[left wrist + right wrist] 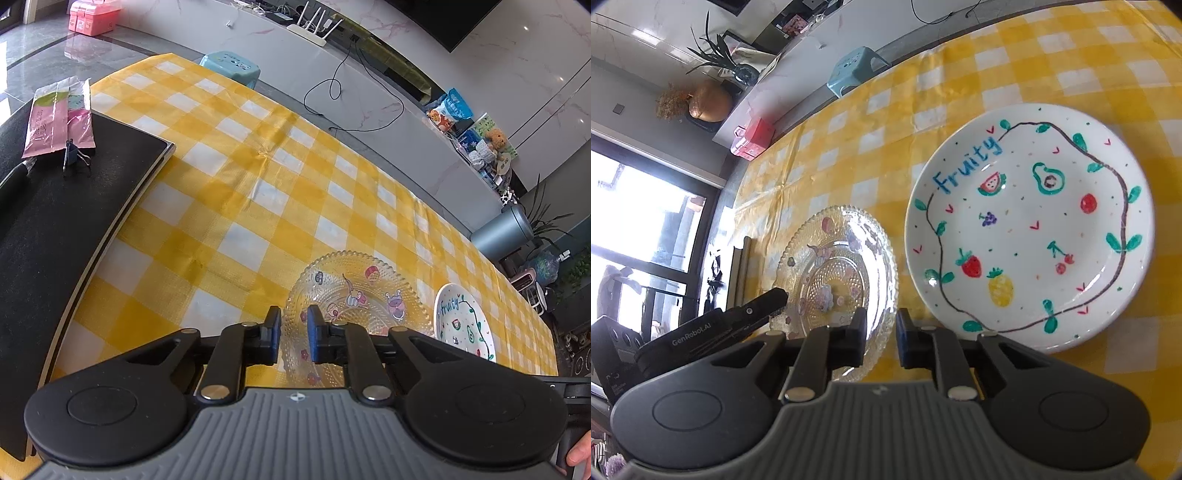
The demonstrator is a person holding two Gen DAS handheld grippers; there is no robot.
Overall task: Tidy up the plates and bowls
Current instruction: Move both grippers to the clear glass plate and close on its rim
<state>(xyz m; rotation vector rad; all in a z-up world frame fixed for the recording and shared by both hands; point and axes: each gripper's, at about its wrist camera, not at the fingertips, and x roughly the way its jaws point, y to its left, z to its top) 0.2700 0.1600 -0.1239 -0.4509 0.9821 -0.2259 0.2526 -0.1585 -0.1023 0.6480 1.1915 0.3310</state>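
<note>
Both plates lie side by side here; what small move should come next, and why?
Probably open the right tool slightly and nudge it right, onto the near rim of the white ceramic plate painted with fruit. Its jaws stand narrow, aimed between that plate and the clear beaded glass plate, apparently gripping neither, so nothing can be stacked yet.
</note>
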